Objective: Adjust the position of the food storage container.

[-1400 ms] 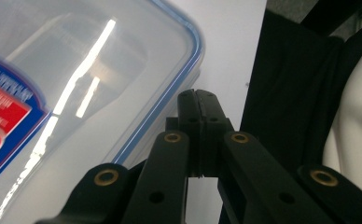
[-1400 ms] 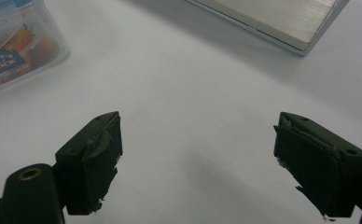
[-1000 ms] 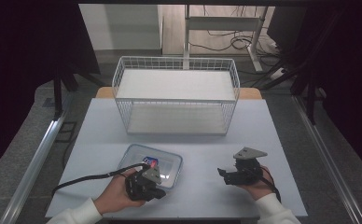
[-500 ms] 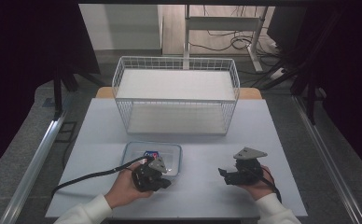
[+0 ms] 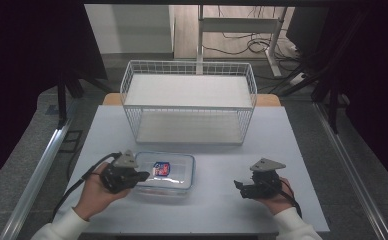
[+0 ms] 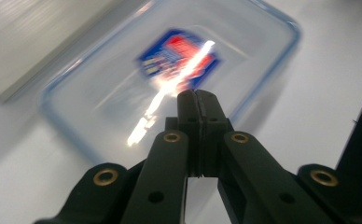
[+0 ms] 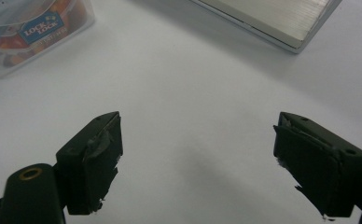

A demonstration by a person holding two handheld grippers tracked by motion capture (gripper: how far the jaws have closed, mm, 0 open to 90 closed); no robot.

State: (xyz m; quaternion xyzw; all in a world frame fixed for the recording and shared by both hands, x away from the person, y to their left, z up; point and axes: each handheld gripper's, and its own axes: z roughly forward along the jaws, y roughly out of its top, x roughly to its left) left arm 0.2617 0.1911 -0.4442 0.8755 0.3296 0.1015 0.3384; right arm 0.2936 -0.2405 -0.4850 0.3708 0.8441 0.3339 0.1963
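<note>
Since a second ago, the left hand-held gripper [image 5: 143, 175] has shifted left along the clear container [image 5: 182, 172], jaws pressed together, empty. Its blue label reads "LOCK LOCK". Right hand-held gripper [image 7: 198, 163] gapes wide above the tabletop [image 5: 222, 150].

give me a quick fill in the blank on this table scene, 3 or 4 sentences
The left gripper has its jaws ____.
The right gripper has its jaws ____.
The clear container with the blue label lies in front of the white wire ____.
The left gripper points at the ____.

Missing words: shut; open; basket; container
</note>
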